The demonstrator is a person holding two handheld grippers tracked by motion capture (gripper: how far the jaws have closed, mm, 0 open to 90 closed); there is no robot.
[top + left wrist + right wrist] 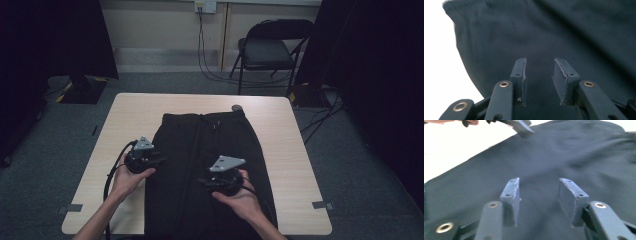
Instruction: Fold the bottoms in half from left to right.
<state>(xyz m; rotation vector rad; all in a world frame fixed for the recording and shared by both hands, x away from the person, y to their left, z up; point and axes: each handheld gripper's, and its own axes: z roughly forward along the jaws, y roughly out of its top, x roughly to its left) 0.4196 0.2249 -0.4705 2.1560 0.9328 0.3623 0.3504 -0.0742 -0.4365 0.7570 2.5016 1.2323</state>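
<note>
A pair of black trousers [200,150] lies flat along the middle of the light wooden table [130,115], waistband at the far end. My left gripper [158,161] hovers at the garment's left edge, pointing right. In the left gripper view its jaws [539,60] stand apart over the dark cloth [564,32] with nothing between the pads. My right gripper [203,182] is above the right leg, pointing left. The right gripper view shows its jaws [539,180] apart over the fabric [574,155], and the left gripper [522,126] farther off.
A small dark round object [237,107] sits at the table's far edge by the waistband. A black folding chair [267,50] stands behind the table, with cables on the floor. Dark curtains hang on both sides. Bare tabletop flanks the trousers.
</note>
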